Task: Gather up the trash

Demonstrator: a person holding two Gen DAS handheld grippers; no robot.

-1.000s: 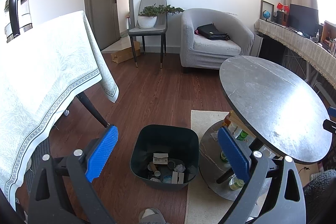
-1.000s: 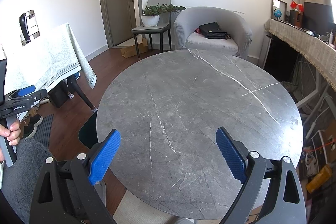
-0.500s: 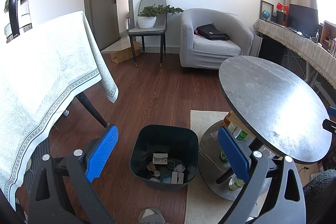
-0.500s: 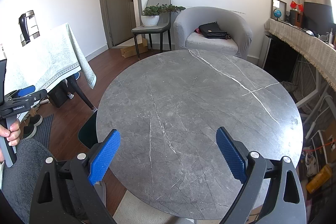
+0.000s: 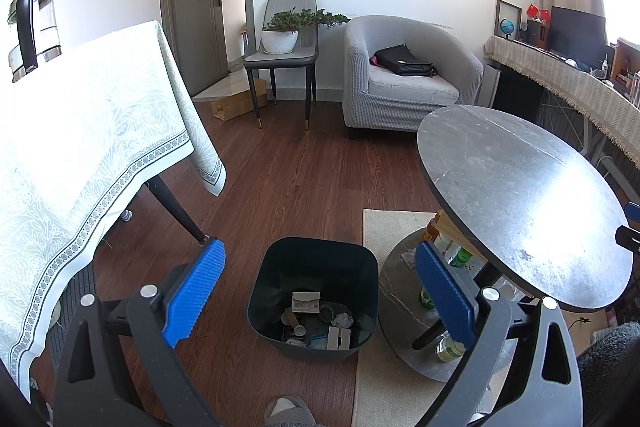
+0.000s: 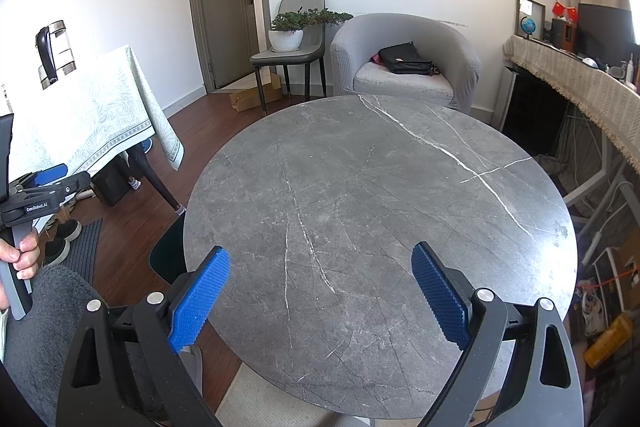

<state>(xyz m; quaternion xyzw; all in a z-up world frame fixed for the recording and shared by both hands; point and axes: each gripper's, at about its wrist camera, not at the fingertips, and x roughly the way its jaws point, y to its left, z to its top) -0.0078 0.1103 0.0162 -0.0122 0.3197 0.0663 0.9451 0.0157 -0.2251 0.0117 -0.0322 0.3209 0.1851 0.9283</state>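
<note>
We held the left gripper (image 5: 316,291) wide and empty, directly above the dark square plastic bin (image 5: 316,267) of scraps on the floor. The right gripper (image 6: 320,297), equally wide and empty, hung over the bare round grey marble table (image 6: 380,195), so the left was nearer.

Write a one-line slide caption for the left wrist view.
Open left gripper hovers above a dark bin holding trash, beside the round table.

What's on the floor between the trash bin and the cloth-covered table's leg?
Only bare wood floor separates the trash bin from the table leg, as the left wrist view shows; nothing lies there.
</note>
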